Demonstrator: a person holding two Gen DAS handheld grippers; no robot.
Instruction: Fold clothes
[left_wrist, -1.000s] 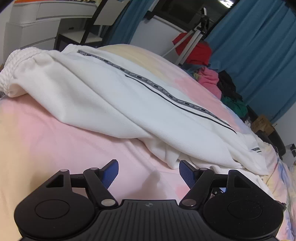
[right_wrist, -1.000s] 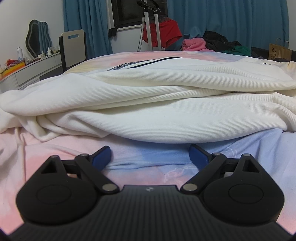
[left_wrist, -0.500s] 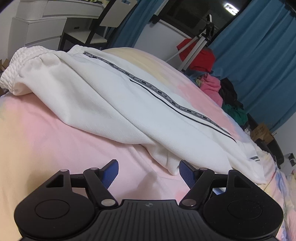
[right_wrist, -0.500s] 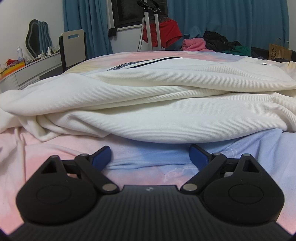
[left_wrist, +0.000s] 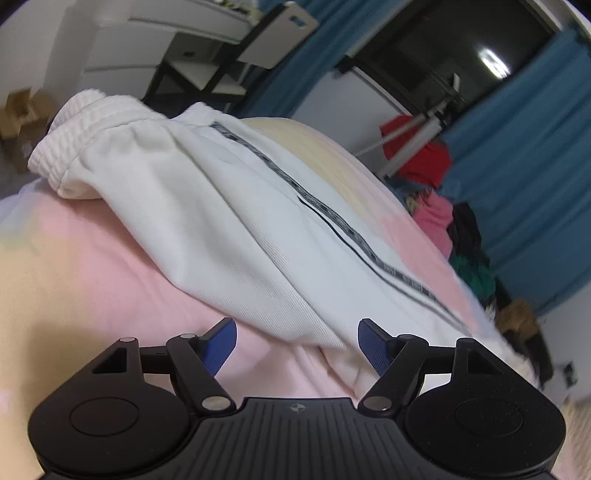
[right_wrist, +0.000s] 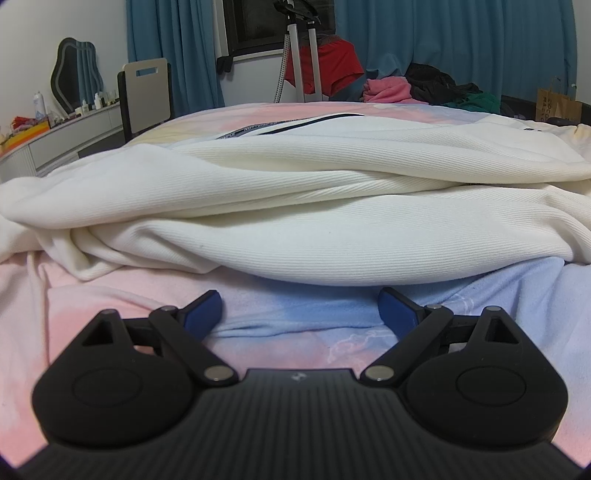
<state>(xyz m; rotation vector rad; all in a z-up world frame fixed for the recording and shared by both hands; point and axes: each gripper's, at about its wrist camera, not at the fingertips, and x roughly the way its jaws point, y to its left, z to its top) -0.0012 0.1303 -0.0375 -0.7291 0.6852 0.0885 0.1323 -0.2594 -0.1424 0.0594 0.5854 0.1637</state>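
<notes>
White trousers (left_wrist: 236, 221) flat on bed (left_wrist: 92, 280), long axis from waistband (left_wrist: 85, 136) far left to cuffs far right. Left gripper (left_wrist: 297, 343) fingers open, empty, nearest edge just ahead, frame blurred, probably not touching. Right gripper (right_wrist: 299, 312) open, empty, fold just beyond.

A home bedroom was shown: a bed (right_wrist: 110, 314) covered by a pink and blue sheet, a dresser (right_wrist: 66, 136) topped with a mirror (right_wrist: 75, 83) and bottles, blue curtains (right_wrist: 461, 44), and clothes piled (right_wrist: 424, 88) beyond the bed's far edge.
</notes>
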